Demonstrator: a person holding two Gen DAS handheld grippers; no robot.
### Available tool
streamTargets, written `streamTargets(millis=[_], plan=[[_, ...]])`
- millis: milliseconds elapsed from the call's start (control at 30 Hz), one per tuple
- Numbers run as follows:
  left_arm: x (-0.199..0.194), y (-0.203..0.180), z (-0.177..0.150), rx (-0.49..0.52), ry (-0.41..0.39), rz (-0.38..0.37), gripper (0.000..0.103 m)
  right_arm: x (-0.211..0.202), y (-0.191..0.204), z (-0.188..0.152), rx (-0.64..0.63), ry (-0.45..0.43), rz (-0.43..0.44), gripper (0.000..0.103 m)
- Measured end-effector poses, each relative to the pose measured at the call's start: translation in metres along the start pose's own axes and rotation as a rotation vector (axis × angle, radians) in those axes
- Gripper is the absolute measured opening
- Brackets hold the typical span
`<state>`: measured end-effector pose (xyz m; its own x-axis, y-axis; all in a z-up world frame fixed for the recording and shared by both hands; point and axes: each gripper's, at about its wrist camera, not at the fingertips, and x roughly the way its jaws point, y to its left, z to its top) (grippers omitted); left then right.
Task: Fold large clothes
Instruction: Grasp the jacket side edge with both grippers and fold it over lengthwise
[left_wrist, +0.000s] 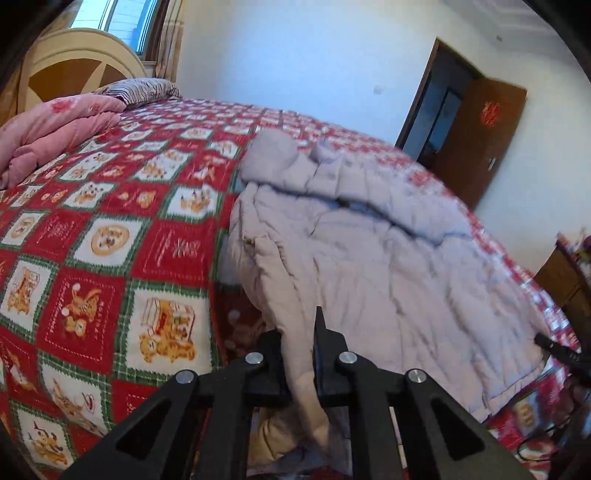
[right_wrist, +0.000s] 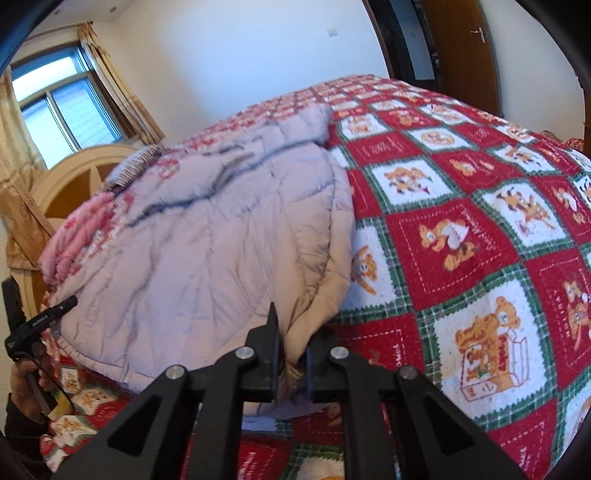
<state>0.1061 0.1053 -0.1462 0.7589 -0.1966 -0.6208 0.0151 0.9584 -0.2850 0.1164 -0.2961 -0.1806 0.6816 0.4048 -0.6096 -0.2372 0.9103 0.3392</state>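
Both grippers clamped on the padded coat's near edge

The left gripper (left_wrist: 301, 354) and right gripper (right_wrist: 293, 345) each pinch a bottom corner of the grey padded coat (left_wrist: 369, 251), which stretches away ahead of them over the red checked bedspread (left_wrist: 122, 229).

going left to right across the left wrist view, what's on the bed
pink quilt → red checked bedspread → grey padded coat, its near hem pinched in the left tongs → tip of the right tongs at the right edge
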Motion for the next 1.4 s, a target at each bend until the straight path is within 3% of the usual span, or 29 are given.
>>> streamTargets(millis=[300,400,500,667,800,900,1067,1133,1233,1333,1400], plan=[[-0.094,-0.004,0.053,-0.026,-0.163,-0.197,0.008,-0.075,0.028,0.026,-0.032,-0.151,0.107,0.011],[-0.129,-0.01,0.067,0.032,-0.22,-0.196,0.008,-0.122,0.047,0.04,-0.069,-0.249,0.146,0.01],[-0.139,-0.016,0.07,0.085,-0.268,-0.167,0.008,-0.15,0.058,0.049,-0.094,-0.337,0.159,0.01],[-0.075,-0.018,0.082,0.161,-0.275,-0.062,0.013,-0.109,0.051,0.079,-0.076,-0.333,0.14,0.01],[-0.041,-0.009,0.109,0.109,-0.249,-0.107,0.013,-0.051,0.035,0.125,0.011,-0.308,0.156,0.01],[-0.017,-0.011,0.135,0.103,-0.244,-0.12,0.014,-0.031,0.028,0.148,0.041,-0.295,0.167,0.01],[0.042,-0.004,0.177,0.061,-0.152,-0.077,0.018,0.015,0.028,0.192,0.016,-0.289,0.079,0.01],[0.054,0.005,0.189,0.045,-0.141,-0.078,0.021,0.03,0.02,0.204,0.05,-0.29,0.028,0.01],[0.071,0.014,0.197,0.0,-0.138,-0.091,0.026,0.051,0.004,0.221,0.088,-0.265,0.019,0.01],[0.112,0.004,0.204,0.029,-0.075,0.019,0.026,0.08,0.01,0.234,0.043,-0.24,-0.051,0.01],[0.134,0.007,0.209,0.007,-0.05,0.039,0.026,0.104,0.015,0.243,0.017,-0.226,-0.115,0.01]])
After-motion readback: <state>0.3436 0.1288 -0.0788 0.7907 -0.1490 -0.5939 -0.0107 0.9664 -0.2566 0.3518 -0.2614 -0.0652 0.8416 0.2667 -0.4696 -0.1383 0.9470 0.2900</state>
